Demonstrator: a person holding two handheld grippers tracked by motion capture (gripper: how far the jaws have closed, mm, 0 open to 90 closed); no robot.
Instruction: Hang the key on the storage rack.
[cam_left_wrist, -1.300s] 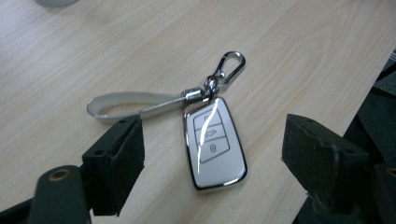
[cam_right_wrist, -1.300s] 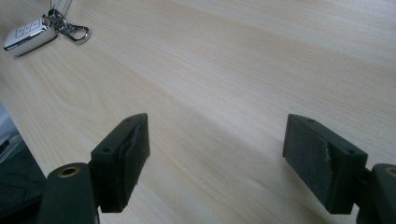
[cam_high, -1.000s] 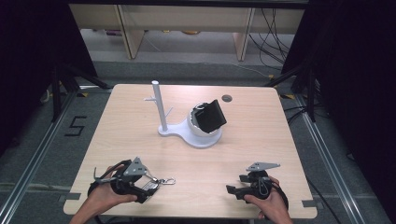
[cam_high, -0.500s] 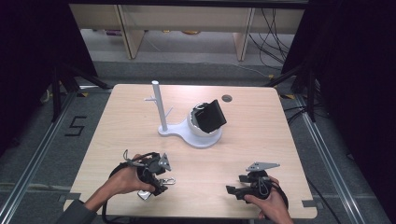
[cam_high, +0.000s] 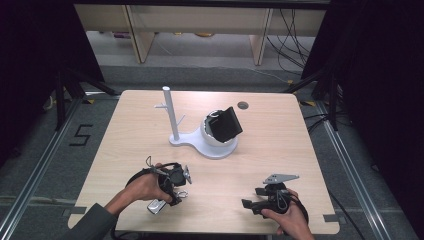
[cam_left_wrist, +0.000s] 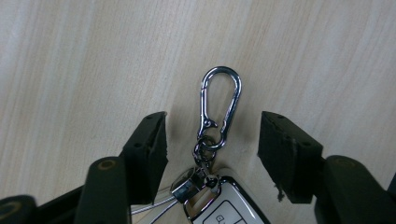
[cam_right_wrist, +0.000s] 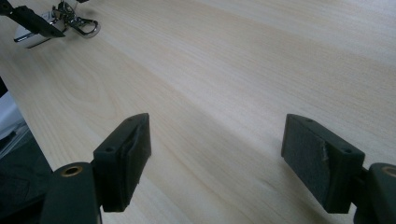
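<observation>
White stand's bowl (cam_high: 218, 145) holds a black box (cam_high: 226, 124), tilted

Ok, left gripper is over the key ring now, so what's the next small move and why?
Probably finish closing the left gripper on the carabiner clip. Its jaws have just been closing, the clip lies flat on the table between the pads, and neither pad touches it yet. The right gripper sits open, apart.

Colours around the stand

Table (cam_high: 280, 165) pale wood, fine straight grain. Stand (cam_high: 172, 120) white, black block (cam_high: 225, 124) on its base. Near of the stand: carabiner (cam_left_wrist: 220, 105) chrome, key fob (cam_left_wrist: 224, 207) white with chrome edge. Gripper pads (cam_left_wrist: 152, 140) matte black.
</observation>
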